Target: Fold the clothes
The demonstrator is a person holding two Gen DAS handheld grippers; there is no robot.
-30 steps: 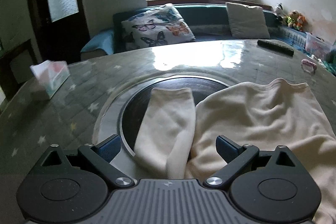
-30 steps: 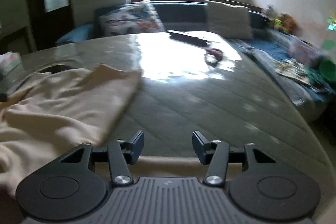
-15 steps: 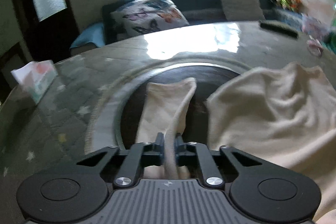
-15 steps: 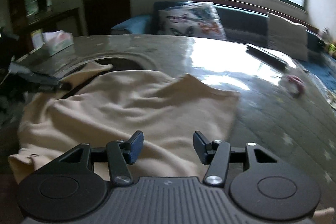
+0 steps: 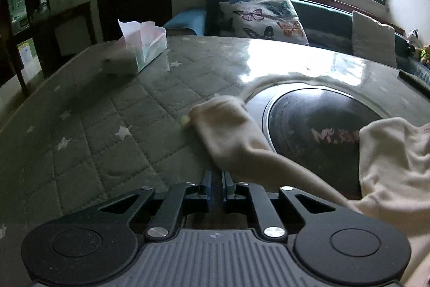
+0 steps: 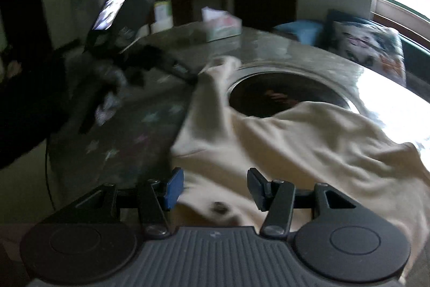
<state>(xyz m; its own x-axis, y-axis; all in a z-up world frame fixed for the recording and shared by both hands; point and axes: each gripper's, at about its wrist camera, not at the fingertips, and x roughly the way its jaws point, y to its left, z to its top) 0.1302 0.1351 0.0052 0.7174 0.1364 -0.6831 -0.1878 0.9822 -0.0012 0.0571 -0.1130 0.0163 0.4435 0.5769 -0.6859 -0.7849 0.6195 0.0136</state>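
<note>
A cream long-sleeved top [image 6: 309,141] lies rumpled on the quilted table cover. Its sleeve [image 5: 231,133] is stretched out to the left over the cover, beside the round dark inset. My left gripper [image 5: 217,180] is shut on the sleeve's edge; the cloth runs from the jaws off to the right toward the body of the top [image 5: 395,163]. In the right wrist view the same sleeve [image 6: 209,93] leads up to the other gripper at the left. My right gripper [image 6: 212,187] is open, hovering just over the near hem of the top, with nothing between its fingers.
A tissue box [image 5: 142,45] stands on the table at the back left. A round dark inset [image 5: 317,125] sits in the table's middle. A sofa with a butterfly cushion [image 5: 263,15] lies beyond. The person's dark sleeve [image 6: 27,104] shows at the left.
My left gripper shut on the sleeve and pulled it out to the left, off the dark inset. My right gripper swung left over the top and stayed open.
</note>
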